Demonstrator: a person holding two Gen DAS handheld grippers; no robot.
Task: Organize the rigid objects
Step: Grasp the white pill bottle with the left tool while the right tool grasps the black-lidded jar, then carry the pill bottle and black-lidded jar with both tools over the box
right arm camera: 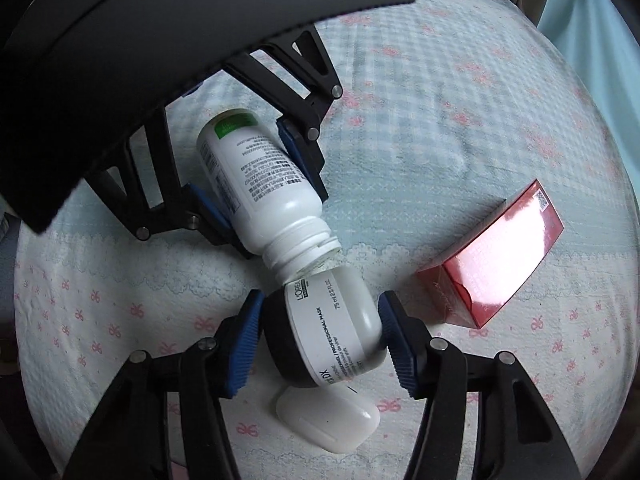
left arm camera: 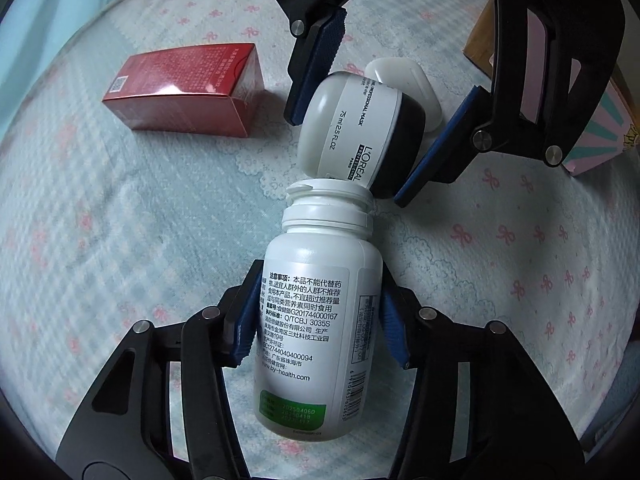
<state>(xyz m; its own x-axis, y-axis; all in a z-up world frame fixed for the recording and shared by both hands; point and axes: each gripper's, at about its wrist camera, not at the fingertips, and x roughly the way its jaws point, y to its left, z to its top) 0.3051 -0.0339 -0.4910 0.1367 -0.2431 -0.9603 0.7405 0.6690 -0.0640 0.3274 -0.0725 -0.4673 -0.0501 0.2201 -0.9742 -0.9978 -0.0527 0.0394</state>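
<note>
A white supplement bottle (left arm camera: 320, 320) with no cap lies on the bedspread, and my left gripper (left arm camera: 322, 284) is shut on its body, a blue pad pressed on each side. Its open neck touches a white cream jar (left arm camera: 360, 128) with a black lid, lying on its side. My right gripper (left arm camera: 348, 160) is shut on that jar, one pad on the base and one on the lid. The right wrist view shows the same: right gripper (right arm camera: 320, 298) on the jar (right arm camera: 332, 332), left gripper (right arm camera: 276, 216) on the bottle (right arm camera: 256, 176).
A small white rounded case (right arm camera: 332, 420) lies right beside the jar. A glossy red box (left arm camera: 188, 88) lies flat on the blue-and-pink checked bedspread (left arm camera: 120, 240). A pink and teal striped box (left arm camera: 600, 132) and a wooden edge (left arm camera: 480, 40) sit at the cover's border.
</note>
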